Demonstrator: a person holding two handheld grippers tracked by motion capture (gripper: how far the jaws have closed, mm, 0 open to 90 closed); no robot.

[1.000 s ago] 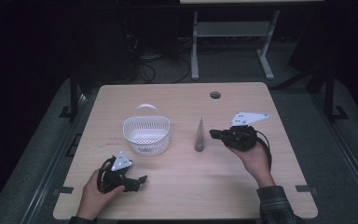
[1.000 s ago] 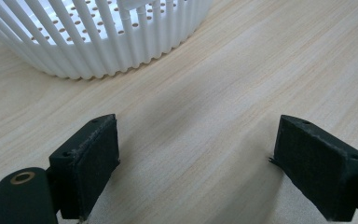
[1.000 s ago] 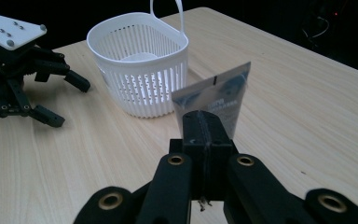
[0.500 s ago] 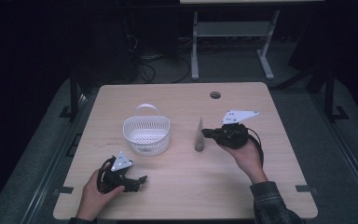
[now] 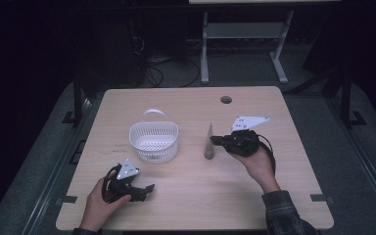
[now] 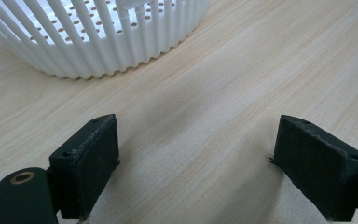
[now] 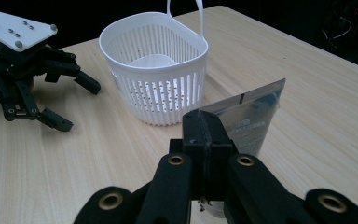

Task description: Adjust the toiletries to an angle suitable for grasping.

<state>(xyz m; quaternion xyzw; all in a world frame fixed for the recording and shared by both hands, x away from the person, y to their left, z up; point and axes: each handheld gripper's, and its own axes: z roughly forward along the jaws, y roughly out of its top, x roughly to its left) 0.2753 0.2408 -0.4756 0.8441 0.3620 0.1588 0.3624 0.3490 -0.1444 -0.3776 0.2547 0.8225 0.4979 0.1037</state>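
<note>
A grey squeeze tube (image 5: 208, 144) stands upright near the table's middle, to the right of a white slatted basket (image 5: 153, 149). My right gripper (image 5: 215, 141) comes at the tube from the right. In the right gripper view its jaws (image 7: 207, 133) are shut, pad against pad, with the tube (image 7: 254, 116) face-on just beyond the tips. I cannot tell whether they touch it. My left gripper (image 5: 146, 192) rests open on the table in front of the basket. Bare wood lies between its pads (image 6: 196, 158), and the basket wall (image 6: 93, 42) is ahead. The right gripper view takes in the basket (image 7: 154, 84) and left gripper (image 7: 78, 106).
The light wooden table (image 5: 200, 196) has a round cable hole (image 5: 226, 99) near its far edge. A metal stand (image 5: 245, 44) and loose cables are on the dark floor behind the table.
My right gripper has moved left until its tips reach the tube. The tube has barely shifted. The left hand and its gripper have stayed put.
</note>
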